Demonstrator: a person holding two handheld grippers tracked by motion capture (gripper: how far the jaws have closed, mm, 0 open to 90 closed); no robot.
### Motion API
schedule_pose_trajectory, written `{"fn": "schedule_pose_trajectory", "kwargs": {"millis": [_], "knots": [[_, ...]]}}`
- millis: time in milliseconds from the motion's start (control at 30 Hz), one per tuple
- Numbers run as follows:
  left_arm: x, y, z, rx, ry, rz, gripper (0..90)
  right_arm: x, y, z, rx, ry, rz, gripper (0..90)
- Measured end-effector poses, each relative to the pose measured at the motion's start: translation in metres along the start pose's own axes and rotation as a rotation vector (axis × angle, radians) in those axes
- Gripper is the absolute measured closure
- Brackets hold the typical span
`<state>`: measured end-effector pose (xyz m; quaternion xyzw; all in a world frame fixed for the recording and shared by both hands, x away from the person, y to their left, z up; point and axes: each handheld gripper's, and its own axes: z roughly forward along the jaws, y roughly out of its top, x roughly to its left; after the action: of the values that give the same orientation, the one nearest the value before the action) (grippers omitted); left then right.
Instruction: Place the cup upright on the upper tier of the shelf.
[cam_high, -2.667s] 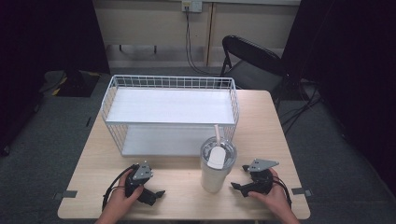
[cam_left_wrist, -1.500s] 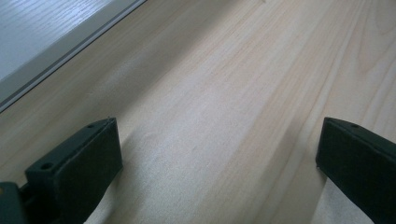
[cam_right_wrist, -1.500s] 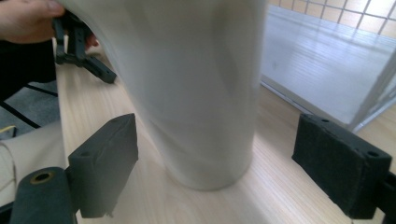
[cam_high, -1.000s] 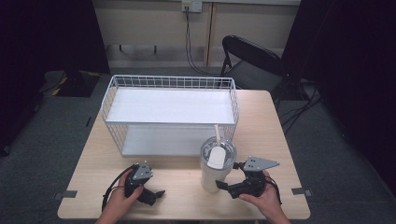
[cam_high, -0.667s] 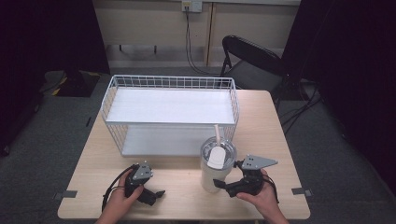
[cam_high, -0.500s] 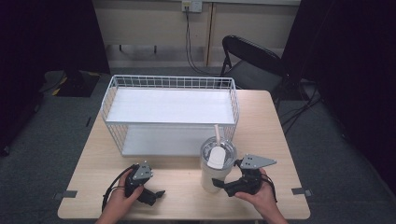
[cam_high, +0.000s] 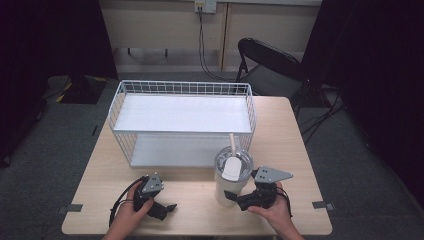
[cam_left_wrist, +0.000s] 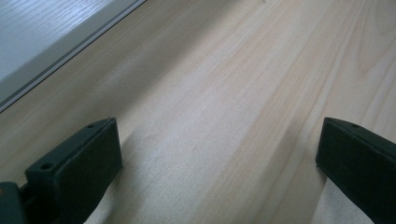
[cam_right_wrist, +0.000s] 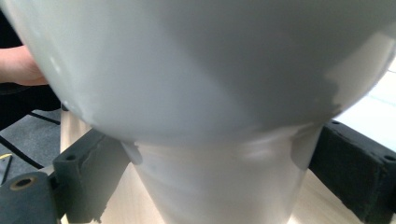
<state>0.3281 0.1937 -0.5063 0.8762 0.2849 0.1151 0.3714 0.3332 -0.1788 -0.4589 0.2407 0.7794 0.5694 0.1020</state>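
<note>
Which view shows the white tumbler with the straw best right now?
The high view: the whole white tumbler with the straw shows there, upright on the table. The right gripper view has just its lower body between the jaws; the left gripper view shows bare tabletop.

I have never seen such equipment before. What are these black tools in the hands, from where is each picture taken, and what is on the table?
A person holds a two-jaw tool in each hand. The high view looks down on the wooden table: a white wire basket, a tumbler with a straw. The other views ride on the grippers. The left gripper rests open over bare wood. The right gripper has its jaws on either side of the tumbler's narrow base; whether they already press it, I cannot tell.
</note>
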Motion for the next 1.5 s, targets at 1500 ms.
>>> {"fn": "schedule_pose_trajectory", "kwargs": {"millis": [1500], "knots": [[0.0000,0.0000,0.0000,0.000,0.000,0.000,0.0,0.0038,-0.0016,0.0091,-0.092,-0.021,-0.044,7.9]]}}
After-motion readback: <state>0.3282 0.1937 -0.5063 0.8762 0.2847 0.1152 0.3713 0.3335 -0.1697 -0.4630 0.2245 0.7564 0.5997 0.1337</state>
